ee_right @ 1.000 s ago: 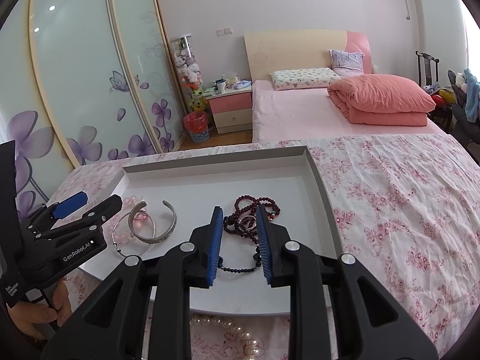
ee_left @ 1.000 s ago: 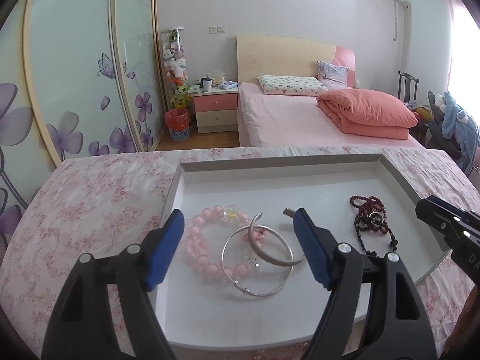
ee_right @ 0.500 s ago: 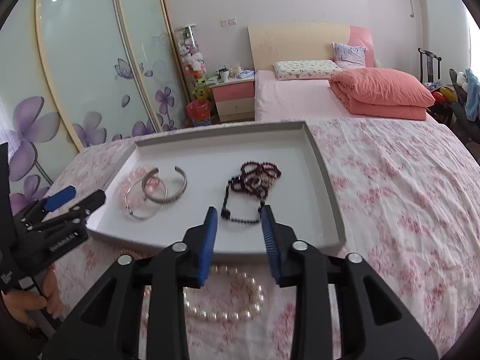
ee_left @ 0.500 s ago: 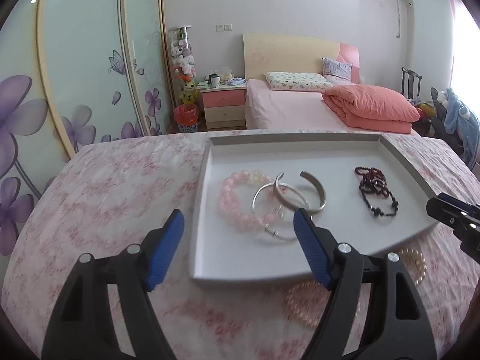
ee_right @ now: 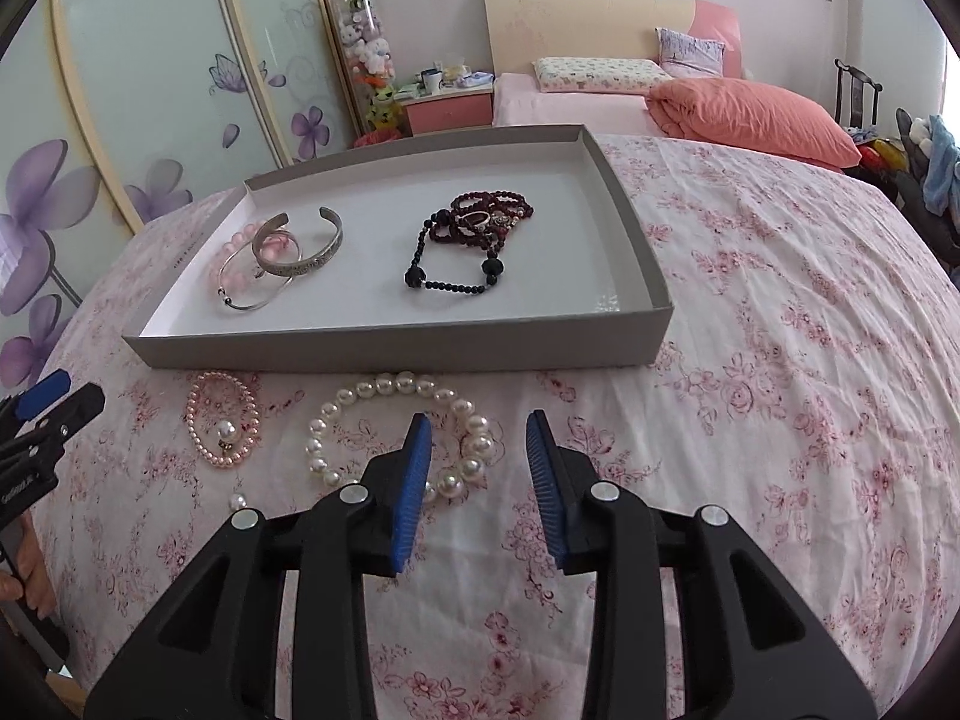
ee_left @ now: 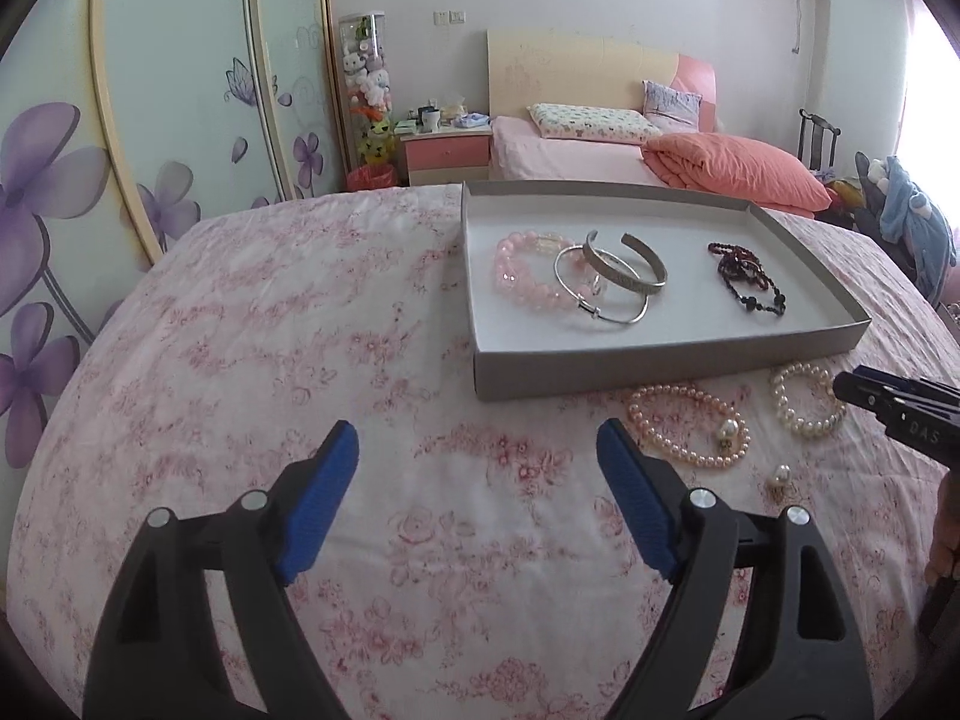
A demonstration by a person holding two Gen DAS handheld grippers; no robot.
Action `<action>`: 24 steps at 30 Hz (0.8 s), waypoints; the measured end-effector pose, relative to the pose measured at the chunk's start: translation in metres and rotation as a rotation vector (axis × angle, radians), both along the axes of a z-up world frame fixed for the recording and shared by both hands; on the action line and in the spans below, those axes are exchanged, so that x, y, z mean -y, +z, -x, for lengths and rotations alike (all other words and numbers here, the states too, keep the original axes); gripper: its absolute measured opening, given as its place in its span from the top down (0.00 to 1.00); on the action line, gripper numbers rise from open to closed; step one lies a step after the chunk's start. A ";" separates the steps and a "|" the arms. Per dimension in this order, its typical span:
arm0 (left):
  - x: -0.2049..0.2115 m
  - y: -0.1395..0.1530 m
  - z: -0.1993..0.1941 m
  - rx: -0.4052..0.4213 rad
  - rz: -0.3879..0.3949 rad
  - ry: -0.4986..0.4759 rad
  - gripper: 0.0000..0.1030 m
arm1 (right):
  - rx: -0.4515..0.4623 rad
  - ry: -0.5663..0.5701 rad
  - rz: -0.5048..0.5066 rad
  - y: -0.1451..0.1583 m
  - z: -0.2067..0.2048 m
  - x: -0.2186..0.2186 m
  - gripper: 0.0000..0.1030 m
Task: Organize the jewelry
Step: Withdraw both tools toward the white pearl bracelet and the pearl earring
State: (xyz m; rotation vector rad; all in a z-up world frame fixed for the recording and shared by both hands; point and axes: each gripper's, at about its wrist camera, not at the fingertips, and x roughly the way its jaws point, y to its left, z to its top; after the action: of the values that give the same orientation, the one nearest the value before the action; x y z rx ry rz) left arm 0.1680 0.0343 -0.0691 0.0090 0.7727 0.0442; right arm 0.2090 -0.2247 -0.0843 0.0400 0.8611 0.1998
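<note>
Resting on a pink floral bedspread (ee_right: 780,312), a shallow grey cardboard tray (ee_right: 396,348) with a white inside is holding four pieces. At its left end a pink bead bracelet (ee_left: 516,276) of round translucent beads is lying under a thin silver bangle (ee_left: 606,306), and an open-ended engraved silver cuff (ee_left: 630,267) is leaning across both. Toward the tray's right half, well apart from those three, a dark red bead strand (ee_right: 486,219) is lying bunched, with a tail of small black beads and two larger black ones trailing toward the near wall.

Outside the tray, on the bedspread just before its near wall, three items are lying: a white pearl bracelet (ee_right: 396,420) of large glossy beads, a peach-pink pearl bracelet (ee_right: 219,426) of small beads with a single pearl pendant inside its loop, and a loose single pearl (ee_right: 238,502) nearer the cameras.

The left gripper (ee_left: 477,480) is hovering over bare bedspread, jaws spread wide and holding nothing. The right gripper (ee_right: 477,450) is hanging over the near edge of the white pearl bracelet, jaws partly open and empty, its left blue pad overlapping the beads in view; contact cannot be told.
</note>
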 end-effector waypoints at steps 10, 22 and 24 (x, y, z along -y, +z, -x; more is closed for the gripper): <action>0.014 -0.005 0.002 -0.024 0.022 -0.044 0.21 | -0.011 0.005 0.082 -0.007 -0.004 -0.009 0.74; 0.052 -0.010 0.006 -0.069 0.075 -0.157 0.21 | -0.012 -0.026 0.077 -0.006 0.011 0.007 0.90; 0.065 -0.010 0.009 -0.073 0.076 -0.187 0.21 | -0.012 -0.027 0.079 -0.006 0.012 0.008 0.90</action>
State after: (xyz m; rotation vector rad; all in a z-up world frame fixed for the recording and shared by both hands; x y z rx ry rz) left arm 0.1588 -0.0308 -0.0794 0.0110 0.8435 -0.1634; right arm 0.1965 -0.2329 -0.0902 -0.0204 0.8795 0.1402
